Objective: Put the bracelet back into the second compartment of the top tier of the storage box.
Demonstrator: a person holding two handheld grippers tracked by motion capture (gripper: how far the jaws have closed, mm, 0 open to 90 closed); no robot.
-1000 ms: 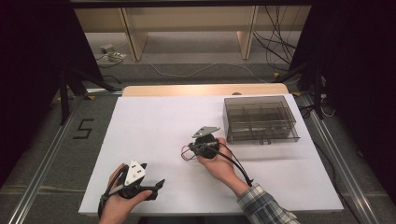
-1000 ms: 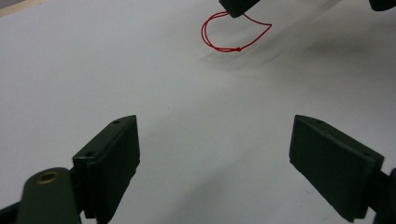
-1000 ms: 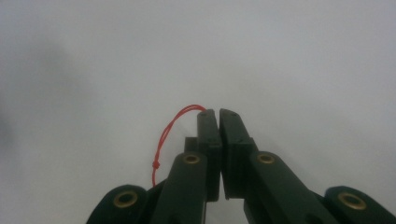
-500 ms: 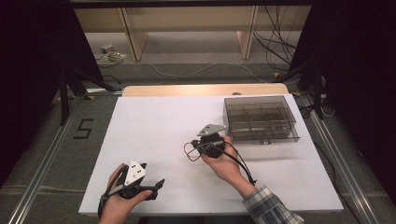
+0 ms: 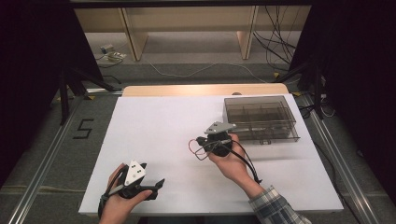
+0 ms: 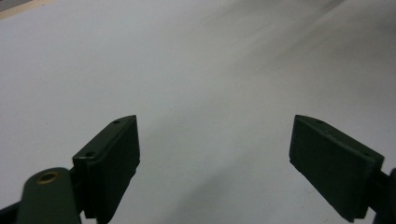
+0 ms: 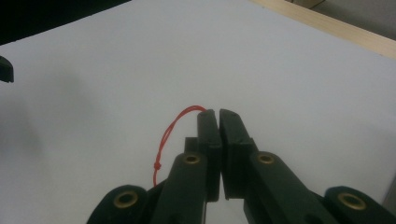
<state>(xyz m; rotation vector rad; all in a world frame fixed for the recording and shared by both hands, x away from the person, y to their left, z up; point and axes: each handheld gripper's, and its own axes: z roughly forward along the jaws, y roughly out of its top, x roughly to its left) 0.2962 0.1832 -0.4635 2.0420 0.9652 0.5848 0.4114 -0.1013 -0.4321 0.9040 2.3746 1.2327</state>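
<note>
The right tongs (image 7: 218, 114) were pressed together on a thin red cord (image 7: 169, 135). In the right gripper view the cord emerged from between the tips, arched out to one side of the jaws and dropped back toward the body of the tool, with a small knot visible on its lower run. In the high view the same cord (image 5: 195, 148) showed as a small loop hanging on the left of the right tongs (image 5: 205, 141), above the white desk (image 5: 159, 126) near its middle. What the cord was attached to could not be determined.

The right hand (image 5: 231, 163) held its tool just in front of a smoky transparent organiser box (image 5: 259, 116), which stood on the right rear part of the desk. The box had several compartments; their contents could not be made out. The tool and the box were near each other, and contact between them could not be confirmed.

The left tongs (image 6: 219, 154) stood spread wide, with nothing between them and bare white surface beneath. In the high view the left hand (image 5: 122, 198) held the left tongs (image 5: 156, 184) low at the front left edge of the desk, well apart from the cord and the box.

A plaid sleeve (image 5: 275, 210) covered the right forearm.
</note>
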